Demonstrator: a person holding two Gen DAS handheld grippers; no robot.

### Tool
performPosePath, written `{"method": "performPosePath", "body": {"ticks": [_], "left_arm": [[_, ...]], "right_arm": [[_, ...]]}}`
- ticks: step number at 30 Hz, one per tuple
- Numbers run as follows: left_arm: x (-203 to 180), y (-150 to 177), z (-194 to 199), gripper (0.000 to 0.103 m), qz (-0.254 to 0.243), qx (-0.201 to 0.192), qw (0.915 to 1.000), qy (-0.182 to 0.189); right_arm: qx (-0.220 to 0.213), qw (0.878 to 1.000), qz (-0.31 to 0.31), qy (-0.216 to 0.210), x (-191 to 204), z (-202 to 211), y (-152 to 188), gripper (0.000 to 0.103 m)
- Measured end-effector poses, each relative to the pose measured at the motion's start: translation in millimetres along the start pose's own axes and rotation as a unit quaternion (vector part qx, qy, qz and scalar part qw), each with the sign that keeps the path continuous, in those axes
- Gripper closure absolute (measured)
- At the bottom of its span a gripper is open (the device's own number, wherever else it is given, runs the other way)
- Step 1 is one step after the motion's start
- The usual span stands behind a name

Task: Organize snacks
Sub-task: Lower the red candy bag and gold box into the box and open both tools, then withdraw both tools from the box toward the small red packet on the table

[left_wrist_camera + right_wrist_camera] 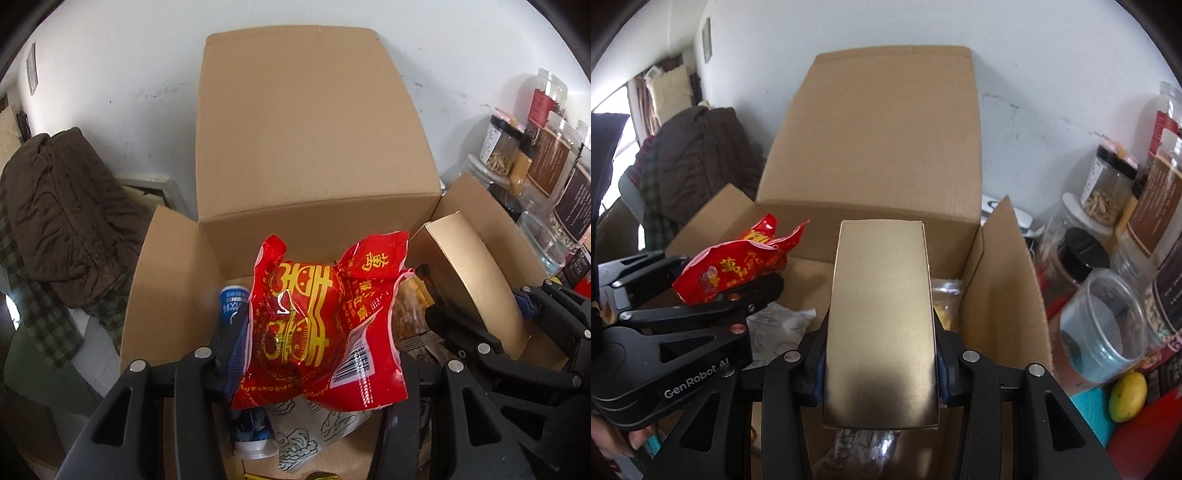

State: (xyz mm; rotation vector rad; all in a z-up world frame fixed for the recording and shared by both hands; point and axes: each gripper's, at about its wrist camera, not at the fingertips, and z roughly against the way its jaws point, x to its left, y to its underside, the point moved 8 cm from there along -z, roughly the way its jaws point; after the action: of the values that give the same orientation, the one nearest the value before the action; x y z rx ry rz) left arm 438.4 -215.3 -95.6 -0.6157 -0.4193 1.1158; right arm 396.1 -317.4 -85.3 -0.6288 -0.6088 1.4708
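Left gripper (317, 365) clamped on red bag (321, 328), held above open carton (317, 147). Right gripper (881, 365) clamped on gold box (882, 325), flat face up, also over carton. Under red bag at 6 o'clock: blue bottle (251, 432) and white printed wrapper (314, 435) on carton floor. Clear snack packs (945, 299) at 3 o'clock of gold box inside carton. Beyond, rear flap upright against white wall (110, 74). Jars (1108, 188) and clear cup (1108, 332) outside at 3 o'clock, lemon (1126, 397) nearer. Brown jacket (62, 218) at 9 o'clock.
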Motion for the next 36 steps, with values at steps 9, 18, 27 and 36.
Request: {"method": "performPosePath", "body": {"ticks": [9,18,27,36], "left_arm": [[1,8,-14,0.054,-0.006,0.050,0.9985,-0.021],[-2,9,-8,0.048,-0.015,0.055,0.9976,-0.040],[2,-7,26,0.048,-0.013,-0.001,0.9987,-0.049],[1,-17,74,0.048,-0.012,-0.058,0.9974,-0.042]], "right_arm": [[0.025,1.000,0.012,0.007,2,-7,7,0.057],[0.027,0.999,0.018,0.017,0,-3,7,0.056],[0.004,1.000,0.016,0.013,-5,25,5,0.050],[-0.049,0.999,0.018,0.010,5,67,-10,0.050]]}}
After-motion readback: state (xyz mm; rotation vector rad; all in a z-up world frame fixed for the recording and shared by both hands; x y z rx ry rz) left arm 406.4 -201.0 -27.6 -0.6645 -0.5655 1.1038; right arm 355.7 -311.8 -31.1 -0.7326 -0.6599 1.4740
